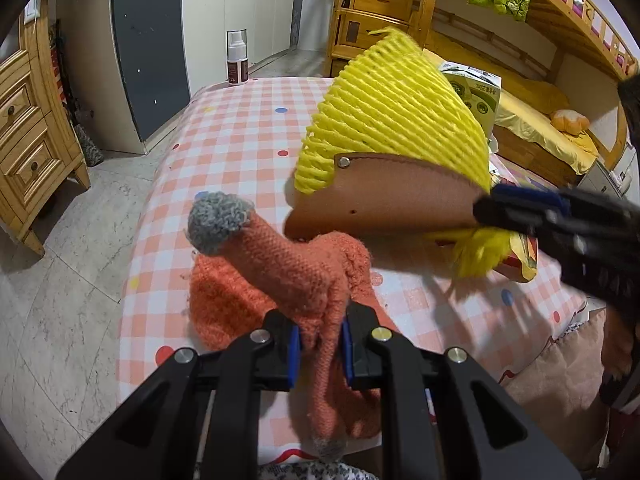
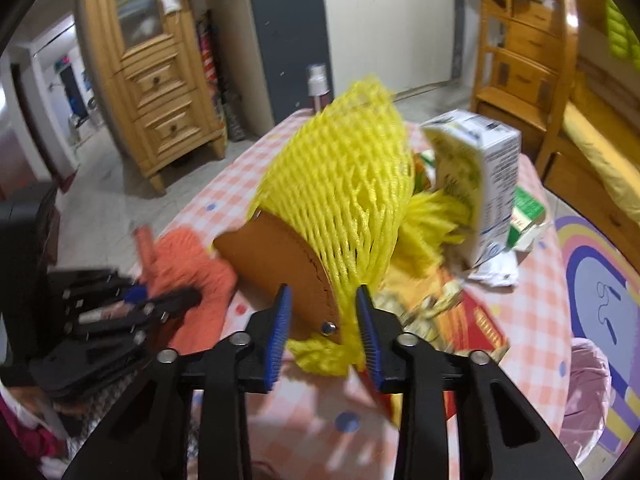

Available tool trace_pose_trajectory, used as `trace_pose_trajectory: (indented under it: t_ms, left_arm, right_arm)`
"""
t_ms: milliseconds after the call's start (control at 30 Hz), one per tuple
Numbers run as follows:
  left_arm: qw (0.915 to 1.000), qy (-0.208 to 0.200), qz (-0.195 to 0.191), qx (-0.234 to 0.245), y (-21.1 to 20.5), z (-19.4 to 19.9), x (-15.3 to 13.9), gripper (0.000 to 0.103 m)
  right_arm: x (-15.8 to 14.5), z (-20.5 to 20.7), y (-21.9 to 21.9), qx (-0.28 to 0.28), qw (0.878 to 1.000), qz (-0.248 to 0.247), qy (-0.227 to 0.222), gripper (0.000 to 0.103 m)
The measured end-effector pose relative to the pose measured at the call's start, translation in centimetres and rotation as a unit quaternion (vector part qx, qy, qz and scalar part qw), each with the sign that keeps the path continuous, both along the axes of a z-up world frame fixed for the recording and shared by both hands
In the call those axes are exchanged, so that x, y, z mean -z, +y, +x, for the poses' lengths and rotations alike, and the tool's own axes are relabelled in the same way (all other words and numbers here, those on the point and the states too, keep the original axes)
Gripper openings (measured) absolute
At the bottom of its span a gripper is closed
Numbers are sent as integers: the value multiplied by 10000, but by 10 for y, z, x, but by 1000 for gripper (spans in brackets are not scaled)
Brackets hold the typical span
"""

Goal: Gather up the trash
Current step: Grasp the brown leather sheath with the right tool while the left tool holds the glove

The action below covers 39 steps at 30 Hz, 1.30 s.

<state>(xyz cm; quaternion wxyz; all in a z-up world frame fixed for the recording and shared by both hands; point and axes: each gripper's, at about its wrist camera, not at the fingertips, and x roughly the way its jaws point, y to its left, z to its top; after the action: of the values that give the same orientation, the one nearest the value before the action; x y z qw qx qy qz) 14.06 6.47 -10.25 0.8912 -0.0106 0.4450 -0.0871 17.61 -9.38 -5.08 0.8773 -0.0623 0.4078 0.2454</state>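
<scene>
- Trash pickup is mid-carry I'd say: the right claw (image 2: 323,312) is clamped on the bottom edge of a yellow foam fruit net (image 2: 340,184) plus a brown leather flap (image 2: 280,268) that's tucked against it, and the whole bundle is up in the air above the checkered surface (image 1: 240,128).
- Left claw (image 1: 320,344) is pinched narrow on an orange knit glove (image 1: 296,276), which lies on the near edge of the surface, one grey-tipped finger sticking up.
- More junk waits behind the net: a milk carton (image 2: 480,172), a green box (image 2: 528,212), and crumpled wrappers (image 2: 460,320).
- A bin with a pink liner (image 2: 588,400) sits low on the right, just off the surface edge.
- Next move, my guess: swing the net right and down over that bin, then open up. The net's springy and light, so it may cling to a pad.
- Not sure the leather bit is trash at all.
</scene>
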Motion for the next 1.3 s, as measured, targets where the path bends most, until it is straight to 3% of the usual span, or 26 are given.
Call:
trace_pose_trajectory:
  t_ms: [133,333,633,900,1133,1300]
  left_arm:
    - [10000,25,-24,-64,2,-2,-1,14]
    - [9998,-53,-19,-200,10,-8,-12,14]
    - [9997,-83,19,-225,13,-8,-16,14]
    - [9997,79,143,-176,8,6,-5,14]
    - [9996,109,216,-176,5,7,-3,14]
    - [9994,136,189,-248,8,4,-5,14]
  right_arm:
    - [6,-18,5,-243,9996,-51,121,28]
    - [-2,-26,-1,-183,9998,11,-13,29]
    - [-10,-12,11,-319,9992,205,-80,29]
    - [8,5,19,-250,9997,35,53,29]
    - [18,2,30,-386,9989,-263,36,43]
    - [17,-5,33,-333,9985,-406,-134,38]
